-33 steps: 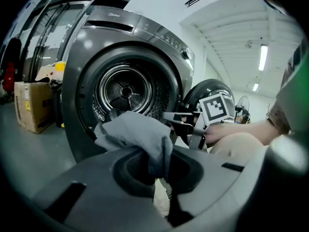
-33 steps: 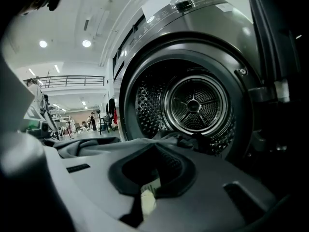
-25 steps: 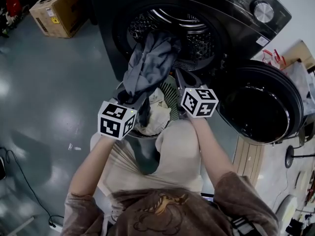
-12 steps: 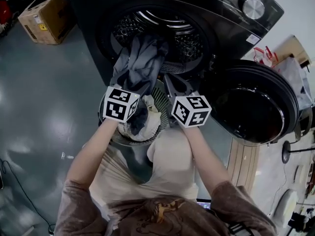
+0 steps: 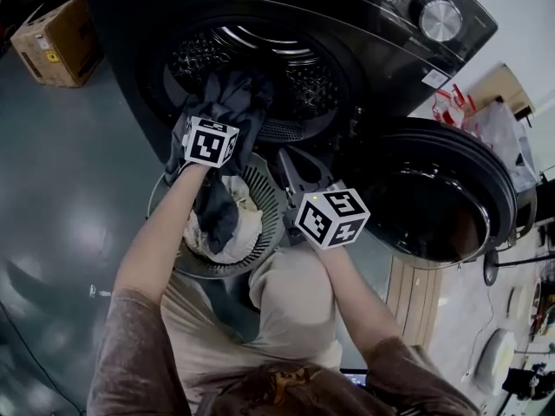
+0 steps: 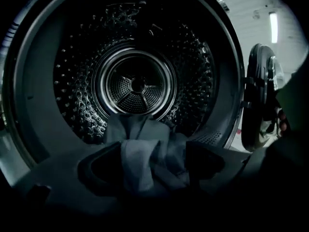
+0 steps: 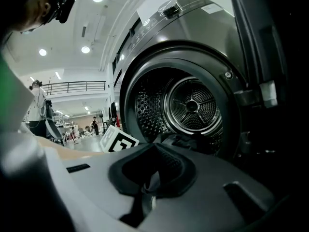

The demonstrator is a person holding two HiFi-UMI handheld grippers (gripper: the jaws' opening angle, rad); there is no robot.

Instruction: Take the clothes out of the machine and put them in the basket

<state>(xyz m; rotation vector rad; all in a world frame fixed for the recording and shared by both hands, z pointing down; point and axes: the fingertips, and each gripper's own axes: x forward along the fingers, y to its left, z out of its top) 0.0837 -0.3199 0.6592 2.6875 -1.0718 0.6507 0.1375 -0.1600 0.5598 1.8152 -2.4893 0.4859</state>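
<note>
The dark washing machine (image 5: 381, 24) stands open, its perforated drum (image 6: 137, 86) bare at the back. A grey garment (image 5: 234, 94) spills over the drum's lip (image 6: 43, 173) and trails down into the round slatted basket (image 5: 269, 199), onto pale clothes (image 5: 243, 228). My left gripper (image 5: 221, 115) is at the drum mouth. Its jaws have just been opening and stand wide, with the garment's bunched top (image 6: 145, 158) between them, unpressed. My right gripper (image 5: 288, 159) hovers beside the basket's far rim, shut, pointing at the drum (image 7: 193, 105); I see nothing held in it.
The round door (image 5: 451, 198) hangs open to the right of the drum. A cardboard box (image 5: 48, 37) sits on the floor at the far left. The person's lap (image 5: 295, 310) is just behind the basket. People stand far off in the hall (image 7: 36, 105).
My left gripper went from above the basket up to the drum mouth and opened. The grey garment's lower part, held up before, now hangs into the basket. The right gripper stayed put.
</note>
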